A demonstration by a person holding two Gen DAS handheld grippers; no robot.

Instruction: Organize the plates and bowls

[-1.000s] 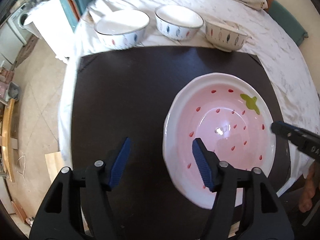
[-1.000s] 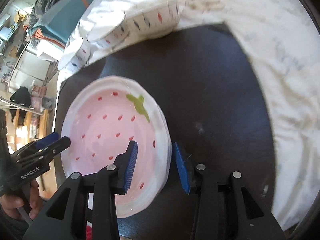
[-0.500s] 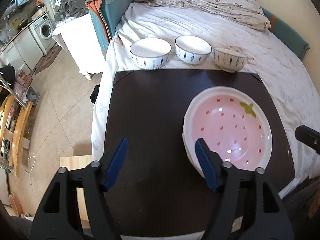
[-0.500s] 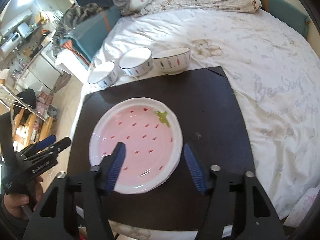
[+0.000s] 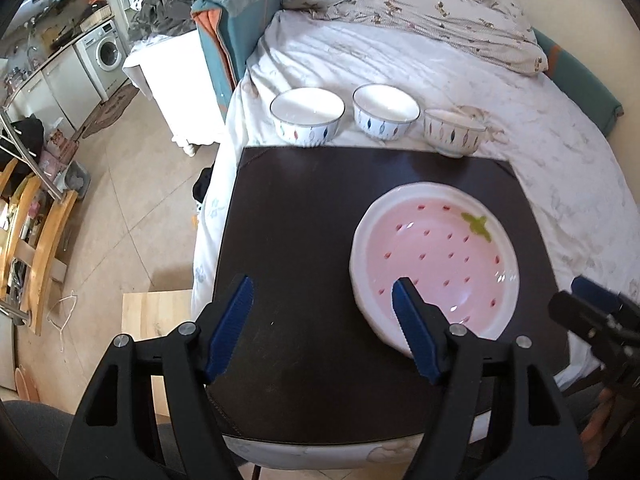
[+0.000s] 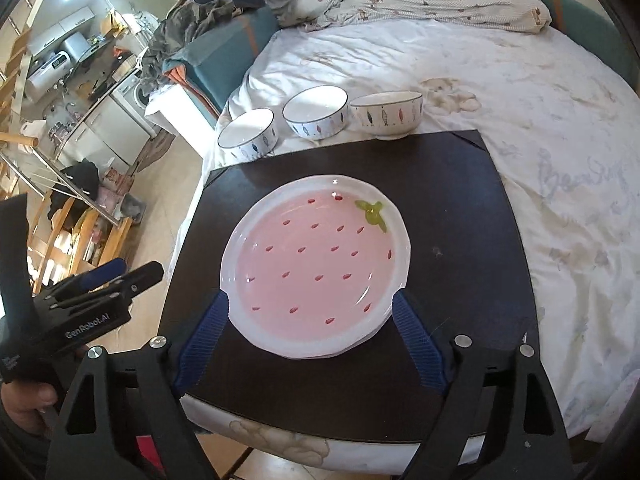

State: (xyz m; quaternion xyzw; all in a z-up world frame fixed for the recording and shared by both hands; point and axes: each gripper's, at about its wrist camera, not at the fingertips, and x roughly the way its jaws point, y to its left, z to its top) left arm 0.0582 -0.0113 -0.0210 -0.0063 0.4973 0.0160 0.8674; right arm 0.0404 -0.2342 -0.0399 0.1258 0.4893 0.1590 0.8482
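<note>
At the far left lies a tiled floor (image 5: 132,216) with a washing machine (image 5: 106,48) against the back wall; a white bedsheet (image 5: 400,56) covers the bed to its right, and a dark board (image 5: 304,216) rests on the sheet.

Left gripper (image 5: 322,300): jaws spread; the figures show a slight further opening within the last second; nothing is between the blue pads (image 5: 232,322); the left pad hangs over bare board, the right pad overlaps the near-left rim of the strawberry plate (image 5: 436,264) in the view, without a visible grip.

Three bowls stand in a row on the sheet, just beyond the far edge of the board: left bowl (image 5: 307,117), middle bowl (image 5: 386,111), right bowl (image 5: 454,133); all upright, set apart from one another, and apparently empty.

The strawberry plate, pink inside with a white rim and a green leaf mark, lies flat on the right half of the board.

Right gripper (image 6: 310,328): jaws spread wide, having just been opening; the near edge of the plate shows between the pads in the right wrist view; neither pad presses on it; the plate rests on the board.
</note>
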